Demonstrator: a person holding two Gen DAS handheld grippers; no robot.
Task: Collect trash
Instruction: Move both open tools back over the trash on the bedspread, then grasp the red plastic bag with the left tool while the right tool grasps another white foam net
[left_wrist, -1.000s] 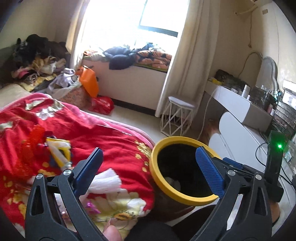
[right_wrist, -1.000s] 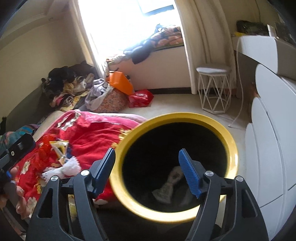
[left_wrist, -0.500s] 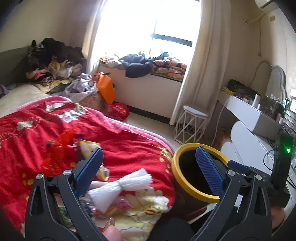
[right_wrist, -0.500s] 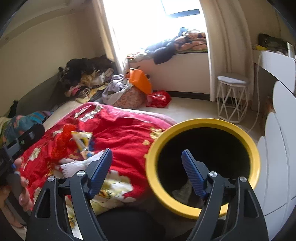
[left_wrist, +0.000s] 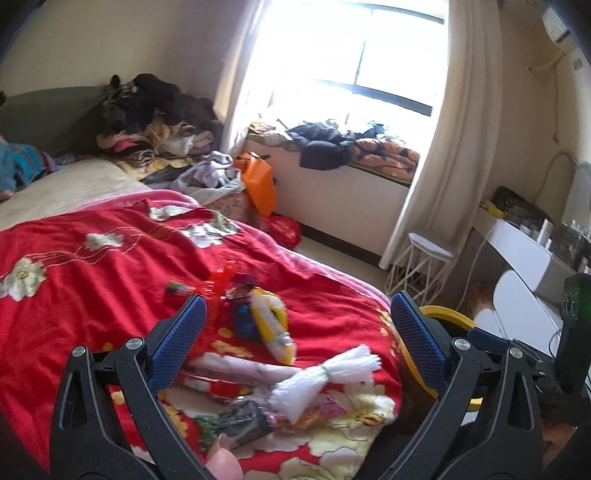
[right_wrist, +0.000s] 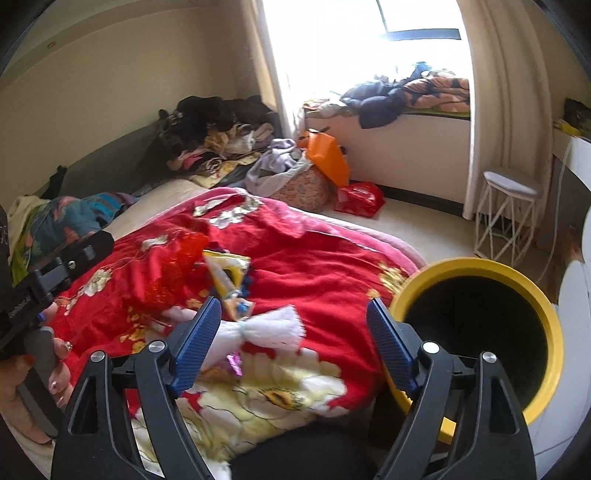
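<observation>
Currently I count one cluster of trash on the red floral blanket (left_wrist: 92, 280), made up of at least five separate pieces. One white fringed bundle (left_wrist: 325, 376), tied at its middle with a green band, lies nearest the bed's corner. One yellow wrapper (left_wrist: 271, 325) lies just behind it, touching one blue packet (left_wrist: 245, 323). One red crinkled plastic piece (right_wrist: 173, 273) sits at the far side of the cluster. One dark foil wrapper (left_wrist: 243, 421) lies at the near edge, beside one pale rolled wrapper (left_wrist: 236, 369).

I read the left gripper (left_wrist: 299, 343) as spread wide and empty; the white bundle and the yellow wrapper appear between its fingers, below the tips and not touched by them. I read the right gripper (right_wrist: 293, 339) as spread wide and empty too; the white bundle (right_wrist: 266, 328) lies between its fingers, close to the left pad.

One yellow-rimmed bin (right_wrist: 476, 332) stands beside the bed corner, its interior dark. It sits just behind the right finger in both views. One white wire stool (right_wrist: 506, 218) stands near the curtain, well apart from the bin.
</observation>
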